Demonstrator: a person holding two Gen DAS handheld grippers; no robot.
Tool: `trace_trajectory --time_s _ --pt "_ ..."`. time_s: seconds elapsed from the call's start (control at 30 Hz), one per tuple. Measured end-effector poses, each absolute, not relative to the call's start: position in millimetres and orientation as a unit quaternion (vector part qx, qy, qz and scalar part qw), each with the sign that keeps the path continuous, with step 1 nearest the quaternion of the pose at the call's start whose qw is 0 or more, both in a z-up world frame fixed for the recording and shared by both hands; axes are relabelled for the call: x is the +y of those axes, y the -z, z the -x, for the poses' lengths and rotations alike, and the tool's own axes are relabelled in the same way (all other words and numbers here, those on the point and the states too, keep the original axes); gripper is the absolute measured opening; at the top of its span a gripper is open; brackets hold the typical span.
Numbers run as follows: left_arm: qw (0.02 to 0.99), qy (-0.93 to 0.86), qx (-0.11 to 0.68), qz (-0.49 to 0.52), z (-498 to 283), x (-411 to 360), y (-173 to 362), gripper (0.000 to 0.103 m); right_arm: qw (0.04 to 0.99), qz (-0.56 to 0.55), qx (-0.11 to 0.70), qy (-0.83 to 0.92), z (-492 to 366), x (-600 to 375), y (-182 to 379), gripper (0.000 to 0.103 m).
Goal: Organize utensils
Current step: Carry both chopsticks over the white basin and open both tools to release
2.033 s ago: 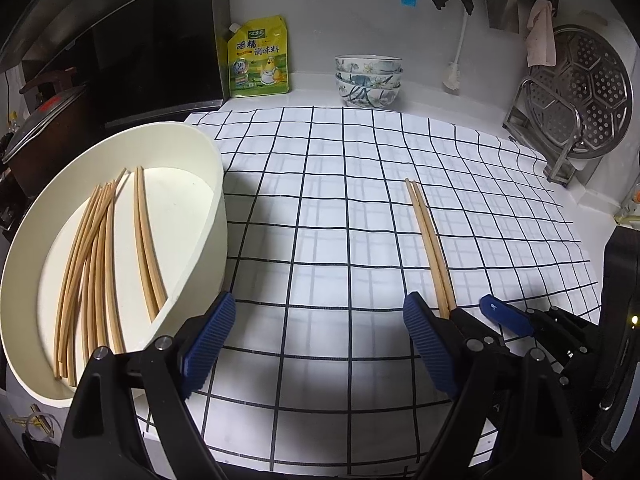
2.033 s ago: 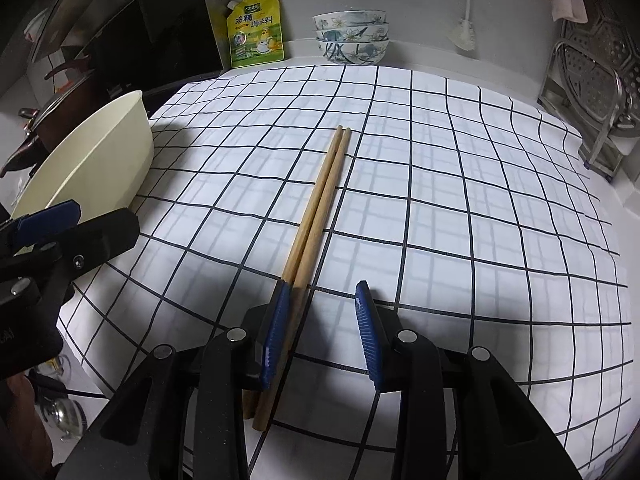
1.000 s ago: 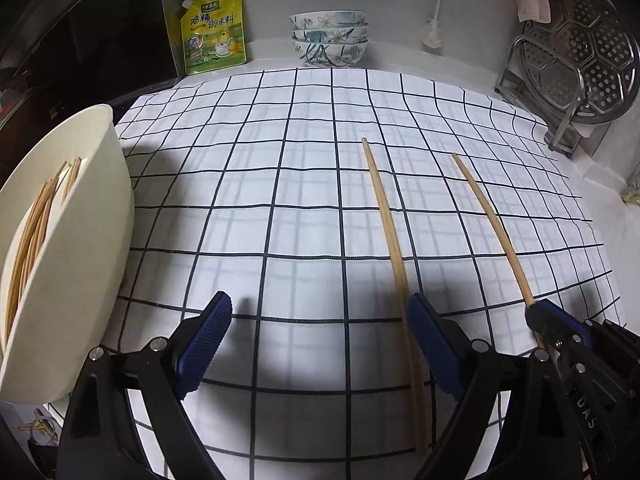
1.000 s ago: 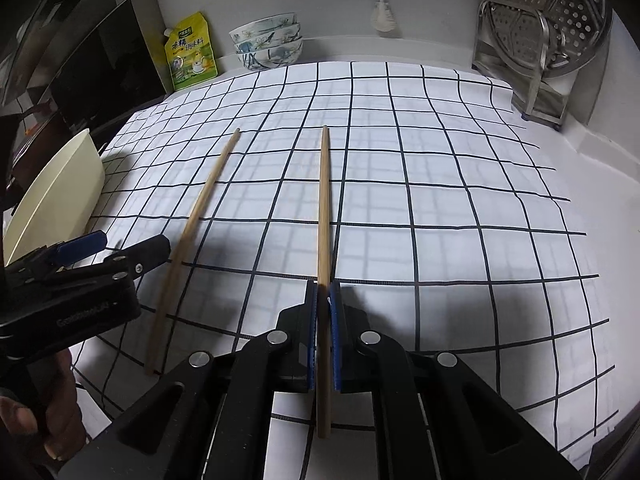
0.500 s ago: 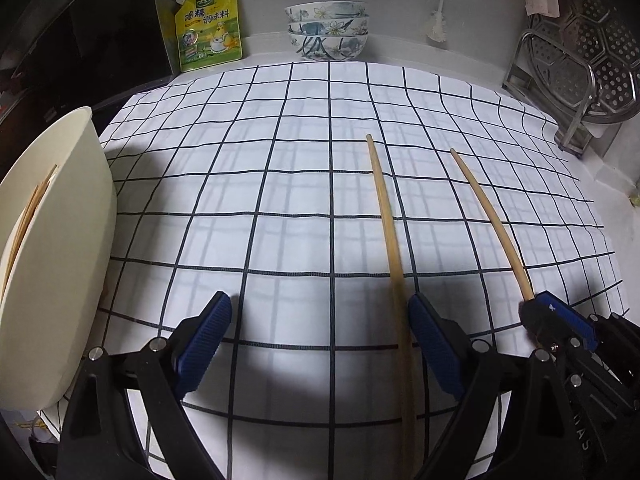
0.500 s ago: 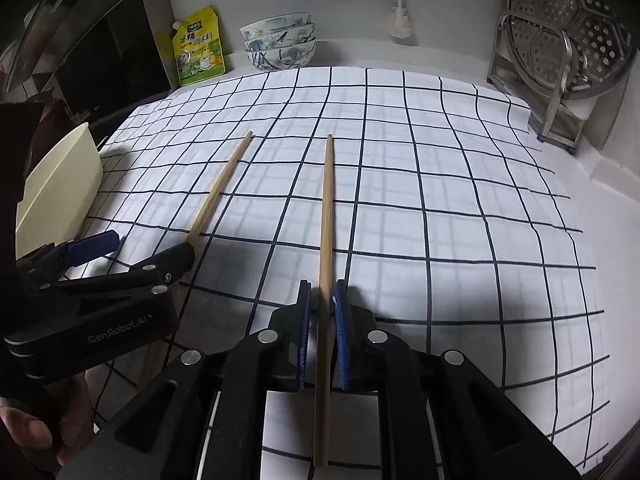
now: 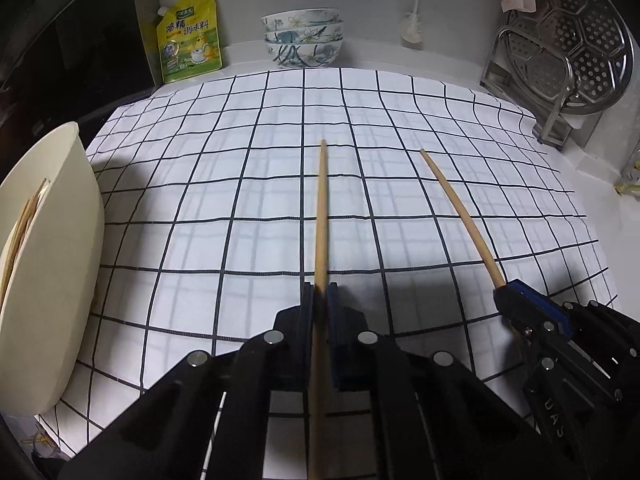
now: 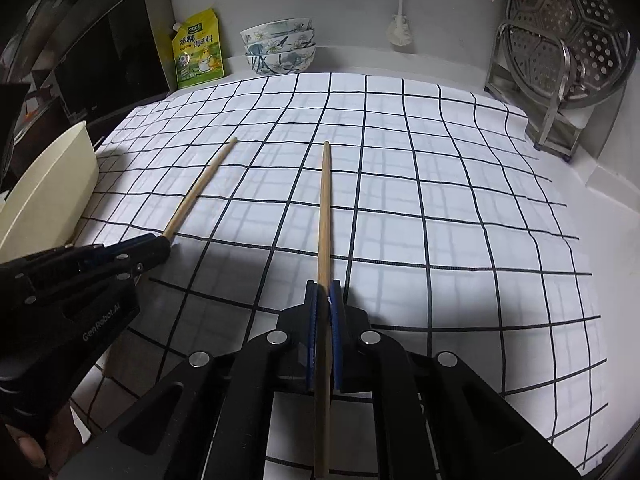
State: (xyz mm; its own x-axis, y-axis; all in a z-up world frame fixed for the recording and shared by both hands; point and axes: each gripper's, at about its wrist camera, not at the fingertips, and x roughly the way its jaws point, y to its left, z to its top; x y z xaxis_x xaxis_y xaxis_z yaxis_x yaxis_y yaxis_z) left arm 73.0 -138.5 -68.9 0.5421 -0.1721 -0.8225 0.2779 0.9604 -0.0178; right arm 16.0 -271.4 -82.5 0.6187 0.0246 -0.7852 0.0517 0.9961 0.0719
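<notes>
My left gripper [image 7: 320, 294] is shut on a wooden chopstick [image 7: 321, 208] that points forward over the checked cloth [image 7: 248, 184]. My right gripper [image 8: 324, 292] is shut on a second chopstick [image 8: 325, 216], also pointing forward. Each gripper shows in the other's view: the right one [image 7: 520, 300] with its chopstick [image 7: 460, 208], the left one [image 8: 160, 244] with its chopstick [image 8: 200, 188]. A cream oval tub [image 7: 52, 272] at the left holds several more chopsticks [image 7: 20, 224].
A yellow seasoning pouch [image 7: 188, 40] and stacked patterned bowls [image 7: 303, 36] stand at the back wall. A metal rack with a perforated steamer plate [image 7: 572, 48] stands at the back right. A dark stove area lies to the far left.
My left gripper has closed on the chopstick that lay on the cloth and lifted it. My right gripper still holds its chopstick, now slightly higher.
</notes>
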Motion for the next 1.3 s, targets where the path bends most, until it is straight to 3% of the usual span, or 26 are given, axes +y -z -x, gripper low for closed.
trace_trajectory --time_s 0.5,0.87,1.3 --pt "0.910 0.123 0.395 -0.033 -44.5 -82.0 -0.5 0.007 0.917 -0.098 0.383 -0.047 -2.4 -237.6 32.7 0.006" --pt "0.931 0.040 0.364 -0.006 -47.7 29.5 -45.9 0.007 0.922 -0.068 0.347 -0.156 -36.7 -128.5 -13.2 0.006" --pt "0.919 -0.053 0.390 0.027 -80.3 139.8 -25.9 0.007 0.892 -0.016 0.381 -0.242 -91.3 4.4 -11.7 0.006"
